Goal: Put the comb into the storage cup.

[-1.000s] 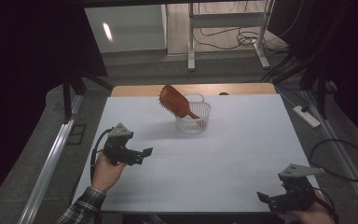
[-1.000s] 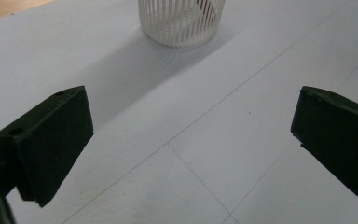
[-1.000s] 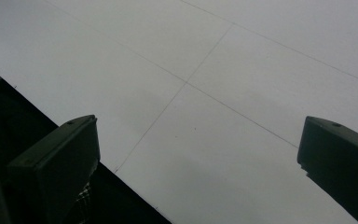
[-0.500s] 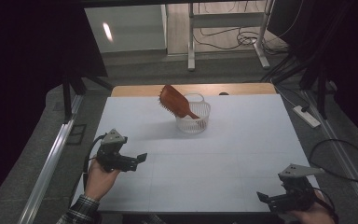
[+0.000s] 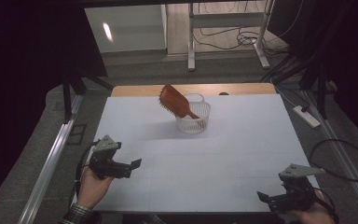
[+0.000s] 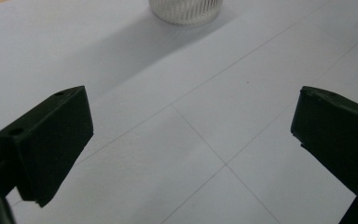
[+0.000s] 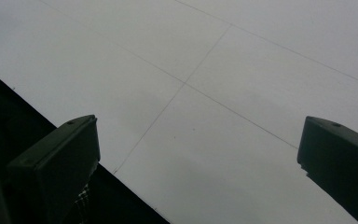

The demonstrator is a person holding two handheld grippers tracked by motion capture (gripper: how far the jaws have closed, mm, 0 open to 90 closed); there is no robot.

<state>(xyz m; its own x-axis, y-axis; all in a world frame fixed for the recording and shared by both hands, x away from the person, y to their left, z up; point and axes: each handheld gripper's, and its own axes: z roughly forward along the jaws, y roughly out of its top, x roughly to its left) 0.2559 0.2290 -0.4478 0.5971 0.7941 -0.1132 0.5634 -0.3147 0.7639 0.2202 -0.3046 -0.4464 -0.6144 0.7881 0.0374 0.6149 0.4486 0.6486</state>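
Note:
A brown hairbrush (image 5: 176, 103) stands tilted in a white ribbed basket (image 5: 193, 122) at the back middle of the white table (image 5: 242, 140), head up and leaning left. My left gripper (image 5: 129, 166) hovers low over the table's front left, open with nothing between its jaws. The basket's base (image 6: 186, 10) lies far ahead of it in the left gripper view. My right gripper (image 5: 266, 199) sits at the front right edge, open and empty, its jaws wide apart over bare table (image 7: 223, 93).
A wooden strip (image 5: 135, 89) runs along the table's back edge. A white power strip (image 5: 306, 116) lies on the floor to the right, a metal rail (image 5: 51, 163) runs along the left. The table's front edge (image 7: 74, 140) crosses the right gripper view.
My left gripper has drawn back toward the front left of the table and lower. The right gripper, brush and basket have stayed put.

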